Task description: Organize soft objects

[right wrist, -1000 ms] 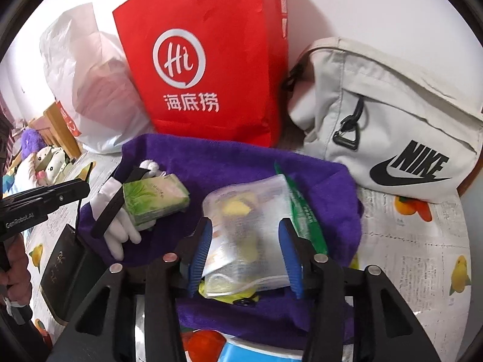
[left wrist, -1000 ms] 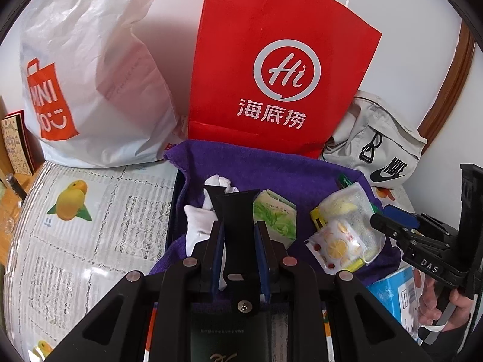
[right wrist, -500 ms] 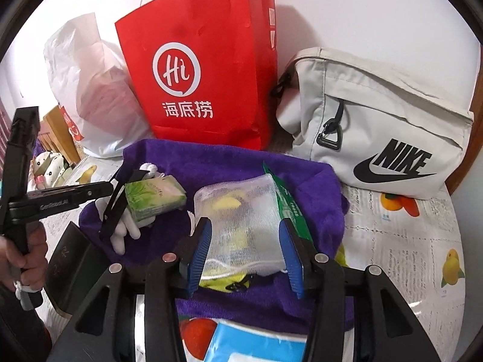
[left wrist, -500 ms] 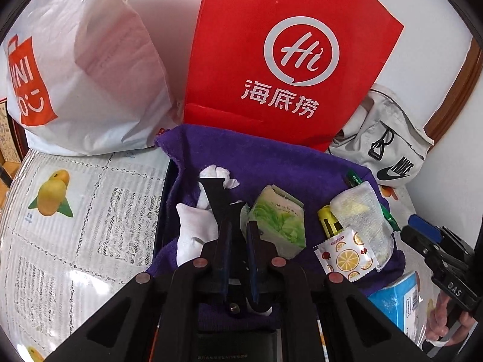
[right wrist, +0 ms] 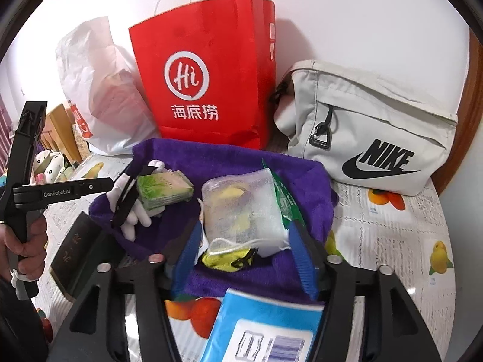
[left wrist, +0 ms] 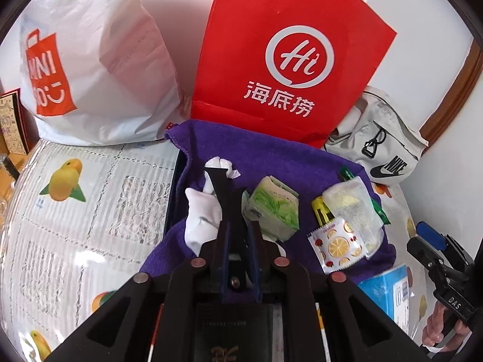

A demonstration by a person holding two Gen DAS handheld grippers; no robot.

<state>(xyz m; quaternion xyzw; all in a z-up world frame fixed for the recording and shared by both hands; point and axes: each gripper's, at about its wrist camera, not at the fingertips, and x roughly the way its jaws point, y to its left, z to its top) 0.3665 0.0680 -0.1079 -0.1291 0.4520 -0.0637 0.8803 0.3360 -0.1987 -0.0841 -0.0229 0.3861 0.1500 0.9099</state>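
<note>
Left gripper (left wrist: 238, 235) pinching black strap (left wrist: 223, 193) over white glove (left wrist: 200, 211), likely to lift it | right gripper (right wrist: 244, 247) spread, straddling mesh pouch (right wrist: 241, 211) ahead on purple towel (right wrist: 305, 175) | tissue pack (left wrist: 273, 208) just right of left gripper

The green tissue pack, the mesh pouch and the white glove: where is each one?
green tissue pack (left wrist: 273, 208), left wrist view, on its printed top face.
mesh pouch (right wrist: 241, 211), right wrist view, middle of its netting.
white glove (left wrist: 200, 214), left wrist view, on its palm.
</note>
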